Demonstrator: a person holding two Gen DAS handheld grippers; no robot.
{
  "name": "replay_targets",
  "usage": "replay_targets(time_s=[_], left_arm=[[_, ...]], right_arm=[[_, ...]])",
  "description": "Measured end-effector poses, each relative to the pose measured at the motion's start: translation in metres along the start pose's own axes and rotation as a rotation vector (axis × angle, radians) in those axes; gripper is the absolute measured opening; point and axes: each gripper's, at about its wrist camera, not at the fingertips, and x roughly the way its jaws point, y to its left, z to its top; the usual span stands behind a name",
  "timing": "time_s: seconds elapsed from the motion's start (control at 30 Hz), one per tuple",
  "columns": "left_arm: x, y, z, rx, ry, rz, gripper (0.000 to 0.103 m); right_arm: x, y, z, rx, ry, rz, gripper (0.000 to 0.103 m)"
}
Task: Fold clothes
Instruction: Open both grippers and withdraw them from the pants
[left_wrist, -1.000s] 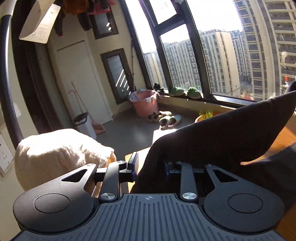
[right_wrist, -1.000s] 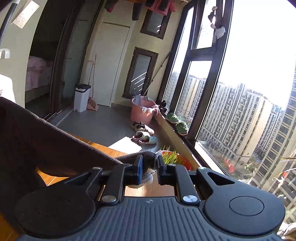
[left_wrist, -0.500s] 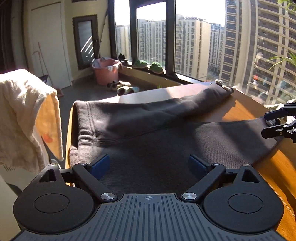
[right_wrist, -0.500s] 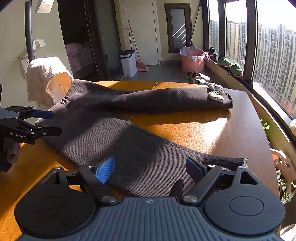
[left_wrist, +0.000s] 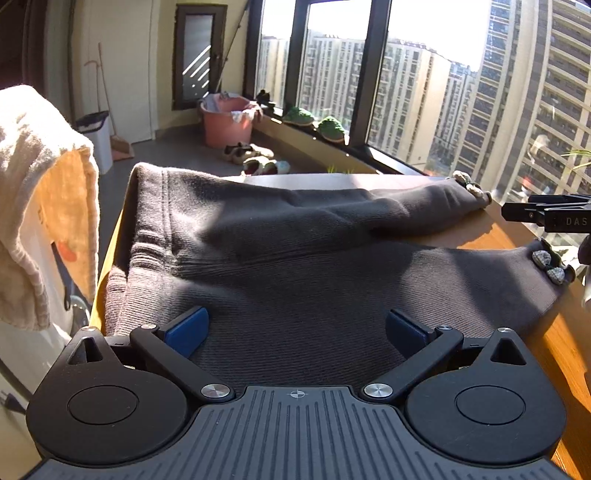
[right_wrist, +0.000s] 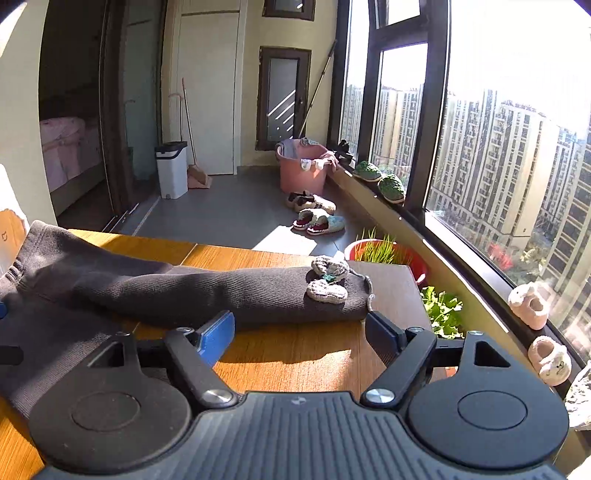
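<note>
Dark grey knit trousers (left_wrist: 314, 266) lie spread on the wooden table (right_wrist: 295, 354), waistband to the left and both legs running right. Small knitted ornaments (right_wrist: 328, 280) sit on the far leg's cuff. My left gripper (left_wrist: 295, 325) hovers over the near leg close to the waist; its jaws are opening wide and the pads press on nothing. My right gripper (right_wrist: 299, 332) is above bare table just before the far leg's cuff (right_wrist: 351, 306); its jaws are closing, with only tabletop between them. The right gripper's (left_wrist: 546, 216) fingers also show at the right edge of the left wrist view.
A cream towel (left_wrist: 37, 184) hangs over a chair left of the table. Beyond the table's far edge are a red plant pot (right_wrist: 384, 251), slippers (right_wrist: 317, 218) on the floor, a pink bucket (right_wrist: 303, 170) and a white bin (right_wrist: 171, 170). Windows run along the right.
A second ago both grippers were shut on the lifted trousers. They have let go, the trousers now lie flat, and the right gripper has moved up to the far leg's cuff.
</note>
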Motion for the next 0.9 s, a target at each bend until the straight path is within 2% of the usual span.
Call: replay_targets(time_s=[0.07,0.1,0.13,0.23,0.27,0.3,0.33,0.47,0.53,0.6,0.67,0.77,0.8,0.83,0.87,0.9], left_arm=[[-0.004,0.003,-0.003,-0.011,-0.006,-0.016,0.103],[-0.005,0.005,-0.003,-0.02,-0.009,-0.023,0.103],[-0.006,0.007,-0.004,-0.03,-0.014,-0.031,0.103],[-0.004,0.009,0.0,-0.047,-0.019,-0.045,0.103],[-0.005,0.009,0.0,-0.046,-0.019,-0.044,0.103],[-0.005,0.008,0.0,-0.042,-0.018,-0.041,0.103],[-0.004,0.006,0.0,-0.034,-0.015,-0.035,0.103],[-0.002,-0.001,0.001,-0.019,-0.01,-0.021,0.103],[-0.004,0.0,0.0,-0.025,-0.013,-0.025,0.103],[-0.005,0.002,0.0,-0.034,-0.017,-0.032,0.103],[-0.007,0.004,0.0,-0.043,-0.02,-0.039,0.103],[-0.01,0.007,0.001,-0.062,-0.031,-0.054,0.103],[-0.011,0.007,0.001,-0.069,-0.037,-0.066,0.103],[-0.014,0.008,0.002,-0.077,-0.045,-0.089,0.103],[-0.017,0.009,0.004,-0.084,-0.06,-0.114,0.103],[-0.02,0.009,0.006,-0.084,-0.08,-0.134,0.103]], right_arm=[[0.024,-0.019,0.009,0.083,0.04,-0.055,0.049],[0.036,-0.029,0.012,0.128,0.051,-0.067,0.049],[0.05,-0.039,0.014,0.18,0.066,-0.057,0.049],[0.082,-0.062,0.01,0.337,0.132,0.06,0.054],[0.084,-0.063,0.01,0.341,0.111,0.074,0.048],[0.085,-0.06,0.012,0.321,0.116,0.103,0.019],[0.082,-0.056,0.015,0.296,0.107,0.103,0.006],[0.039,-0.049,0.042,0.274,-0.006,0.162,0.005],[0.016,-0.05,0.055,0.268,-0.056,0.171,0.005],[-0.002,-0.055,0.066,0.273,-0.07,0.179,0.005],[-0.009,-0.054,0.066,0.229,-0.057,0.127,0.006],[-0.007,-0.046,0.055,0.141,-0.009,-0.008,0.011],[-0.007,-0.045,0.051,0.13,-0.002,-0.03,0.025],[-0.006,-0.043,0.046,0.119,0.004,-0.051,0.034],[-0.005,-0.042,0.041,0.109,0.009,-0.073,0.049],[-0.005,-0.04,0.038,0.112,0.006,-0.051,0.058]])
